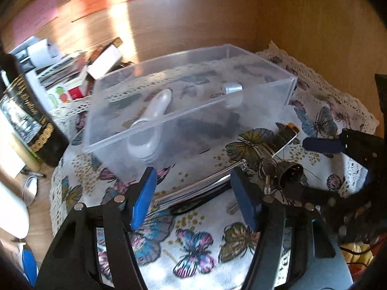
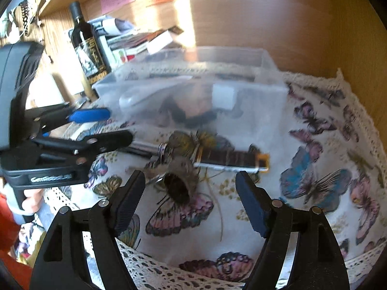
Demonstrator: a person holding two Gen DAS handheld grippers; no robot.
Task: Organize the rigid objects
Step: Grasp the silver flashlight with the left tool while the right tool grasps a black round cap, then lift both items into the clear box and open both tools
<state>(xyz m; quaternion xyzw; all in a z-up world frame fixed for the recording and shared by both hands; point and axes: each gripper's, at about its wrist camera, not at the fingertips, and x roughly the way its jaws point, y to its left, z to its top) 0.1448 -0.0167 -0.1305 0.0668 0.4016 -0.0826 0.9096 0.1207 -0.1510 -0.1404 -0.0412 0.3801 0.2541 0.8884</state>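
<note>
Open claws [image 1: 191,193] face bin [image 1: 241,106] holding white tool [image 1: 154,123].

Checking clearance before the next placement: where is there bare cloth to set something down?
Free: cloth right of the bell, and the near strip at the lace edge. Crowded: between bin and bell, where the pen and dark stick lie; left of the bin, bottle and papers.

Probably a home: butterfly tablecloth [image 1: 193,244], wine bottle [image 2: 84,41], stacked books [image 2: 130,41].
</note>
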